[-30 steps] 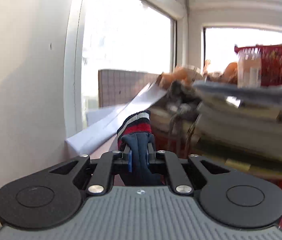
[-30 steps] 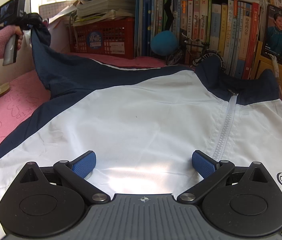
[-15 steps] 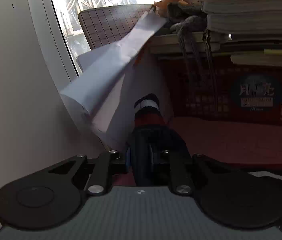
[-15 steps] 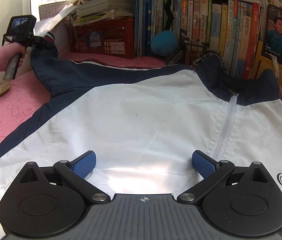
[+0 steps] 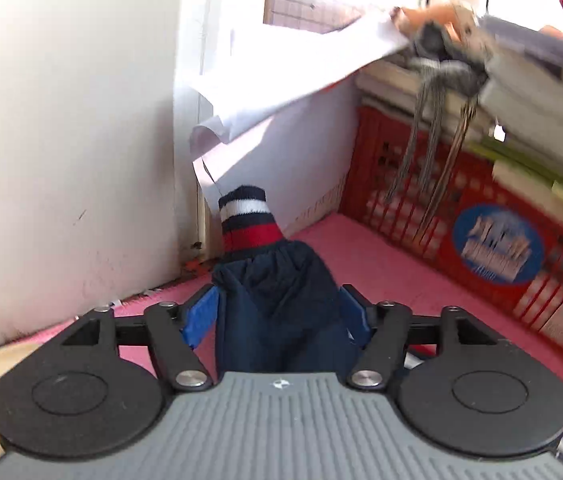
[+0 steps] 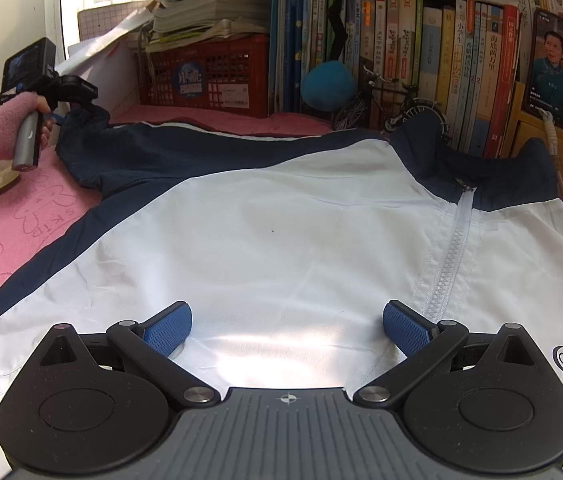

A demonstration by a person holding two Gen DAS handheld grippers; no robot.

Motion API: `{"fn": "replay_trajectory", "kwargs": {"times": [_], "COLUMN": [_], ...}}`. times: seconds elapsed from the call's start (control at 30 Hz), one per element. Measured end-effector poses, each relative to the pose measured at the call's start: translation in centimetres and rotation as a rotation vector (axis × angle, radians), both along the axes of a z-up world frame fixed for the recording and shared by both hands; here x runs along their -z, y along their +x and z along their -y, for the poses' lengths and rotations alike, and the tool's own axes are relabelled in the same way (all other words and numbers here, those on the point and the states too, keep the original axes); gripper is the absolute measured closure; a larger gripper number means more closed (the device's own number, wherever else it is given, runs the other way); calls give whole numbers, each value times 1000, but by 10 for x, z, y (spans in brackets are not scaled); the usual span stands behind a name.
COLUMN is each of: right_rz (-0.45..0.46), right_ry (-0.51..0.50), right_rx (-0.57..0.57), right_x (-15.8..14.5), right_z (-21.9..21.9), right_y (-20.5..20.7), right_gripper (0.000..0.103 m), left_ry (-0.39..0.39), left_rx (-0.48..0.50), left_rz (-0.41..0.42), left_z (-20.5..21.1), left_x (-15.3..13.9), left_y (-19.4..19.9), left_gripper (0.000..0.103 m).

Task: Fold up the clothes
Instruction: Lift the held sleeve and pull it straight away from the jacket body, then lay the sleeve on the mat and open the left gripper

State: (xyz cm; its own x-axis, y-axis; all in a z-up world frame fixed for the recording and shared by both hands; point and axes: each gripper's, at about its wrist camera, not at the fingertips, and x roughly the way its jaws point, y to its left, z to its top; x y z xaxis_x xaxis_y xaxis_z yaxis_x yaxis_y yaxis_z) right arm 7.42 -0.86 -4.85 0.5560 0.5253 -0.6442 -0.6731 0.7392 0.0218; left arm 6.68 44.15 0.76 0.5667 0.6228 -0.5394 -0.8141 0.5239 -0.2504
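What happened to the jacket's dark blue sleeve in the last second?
The left gripper carried the navy sleeve with the striped cuff down from mid-air to the pink mat, and its jaws have opened around it. The open right gripper stayed over the white jacket front.

Smooth, thin woven jacket with ribbed knit cuff; matt pink embossed mat; red plastic crate.

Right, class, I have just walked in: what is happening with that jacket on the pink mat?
A person is folding a white and navy jacket spread flat on a pink mat. The left gripper has its fingers open around the navy sleeve, near its striped cuff, by a red crate. The right gripper hovers open over the white front, beside the zip.
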Motion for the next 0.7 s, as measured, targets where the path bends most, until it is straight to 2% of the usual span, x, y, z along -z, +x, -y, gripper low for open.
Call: {"fn": "replay_trajectory", "kwargs": {"times": [0.27,0.37,0.43,0.5,0.57,0.63,0.7], "right_rz": [0,-1,0,-1,-1,-1,-1], "right_ry": [0,0,-1,-1,-1,-1,-1], "right_rx": [-1,-2,-2,-2,-3,-3,-3], "right_x": [0,0,0,1,1,1,1], "right_z": [1,0,0,0,1,1,1], "right_y": [0,0,0,0,0,0,0], "right_gripper": [0,0,0,0,0,0,0], "left_ry": [311,359,366,346,361,370,362], "left_rx": [401,551,533,442,325,196,125], "left_rz": [-88,-222,-334,-433,-445,-523,-564], "left_z": [91,121,122,111,96,83,79], "left_x": [-20,2,24,44,49,49,45], "left_y": [17,31,42,44,43,47,51], "left_gripper": [35,36,39,38,37,37,38]}}
